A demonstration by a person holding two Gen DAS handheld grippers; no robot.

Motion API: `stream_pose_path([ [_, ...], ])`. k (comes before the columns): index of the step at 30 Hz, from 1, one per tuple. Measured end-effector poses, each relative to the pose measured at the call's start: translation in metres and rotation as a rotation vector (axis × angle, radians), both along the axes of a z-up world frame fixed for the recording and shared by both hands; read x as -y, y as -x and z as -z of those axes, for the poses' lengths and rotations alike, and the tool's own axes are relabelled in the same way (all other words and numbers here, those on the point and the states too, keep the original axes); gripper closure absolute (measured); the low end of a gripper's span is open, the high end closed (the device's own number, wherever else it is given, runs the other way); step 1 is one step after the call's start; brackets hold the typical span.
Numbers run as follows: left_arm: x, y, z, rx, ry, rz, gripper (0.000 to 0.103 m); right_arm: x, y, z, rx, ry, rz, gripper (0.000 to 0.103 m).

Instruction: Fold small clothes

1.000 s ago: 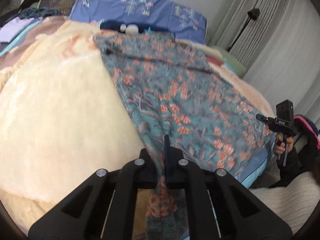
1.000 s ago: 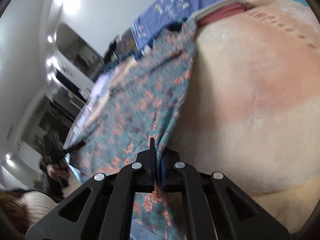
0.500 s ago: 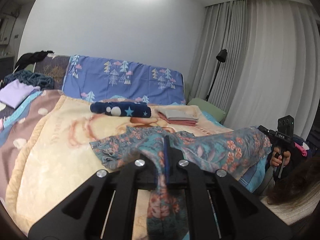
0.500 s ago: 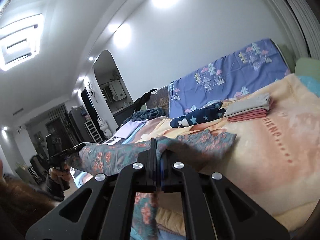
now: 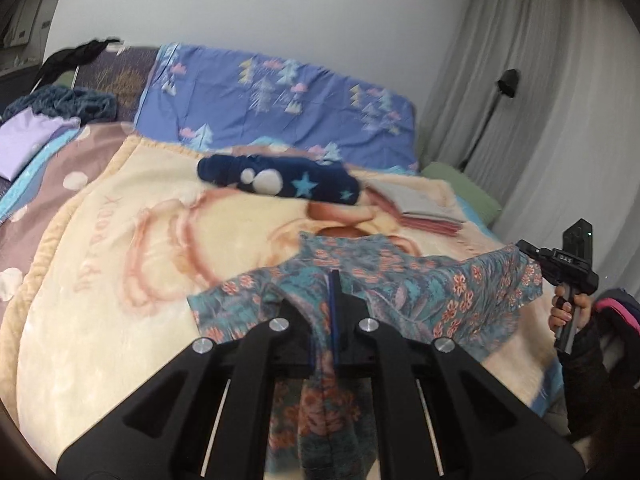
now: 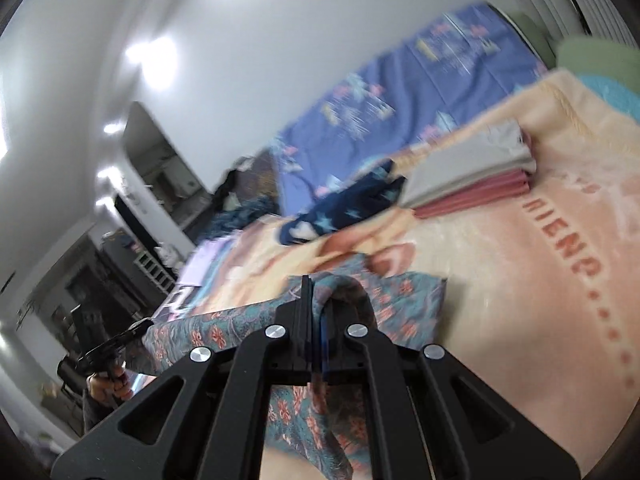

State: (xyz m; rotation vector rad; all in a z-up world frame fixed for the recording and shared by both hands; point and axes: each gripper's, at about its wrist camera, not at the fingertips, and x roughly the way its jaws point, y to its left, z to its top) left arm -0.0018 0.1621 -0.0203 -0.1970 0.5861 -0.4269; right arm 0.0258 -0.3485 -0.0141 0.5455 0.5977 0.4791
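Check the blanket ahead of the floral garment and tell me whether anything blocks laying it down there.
Nothing visible blocks it. Both the left gripper and the right gripper are shut on the floral garment. The blanket just beyond it is bare; the navy star garment and folded stack lie farther back.

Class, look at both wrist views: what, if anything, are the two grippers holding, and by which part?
Both hold the teal floral-print cloth garment. The left gripper and the right gripper are each shut on a bunched bit of its near edge, one towards each end.
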Motion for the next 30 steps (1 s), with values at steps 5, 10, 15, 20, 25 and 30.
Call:
stream_pose_path([
  [5, 0.008, -0.082, 0.066, -0.190, -0.010, -0.032, 0.097, -0.009, -0.065, 0.061, -0.200, 0.033, 0.039, 0.100],
  [10, -0.002, -0.096, 0.101, -0.286, 0.043, -0.038, 0.093, -0.002, -0.062, 0.078, -0.243, 0.012, 0.023, 0.097],
  [15, -0.007, -0.057, 0.079, -0.230, -0.013, -0.040, 0.066, -0.002, -0.025, 0.059, -0.190, 0.108, -0.045, 0.089],
  [20, -0.007, -0.020, 0.081, -0.259, -0.087, 0.003, 0.088, -0.013, 0.011, 0.058, -0.156, 0.231, -0.113, 0.095],
  [25, -0.012, -0.029, 0.058, -0.226, 0.027, 0.010, 0.093, -0.009, -0.005, 0.035, -0.090, 0.077, -0.116, 0.098],
  [30, -0.014, -0.106, 0.013, -0.116, 0.081, -0.107, 0.092, 0.010, -0.092, 0.013, -0.103, -0.045, 0.056, 0.098],
])
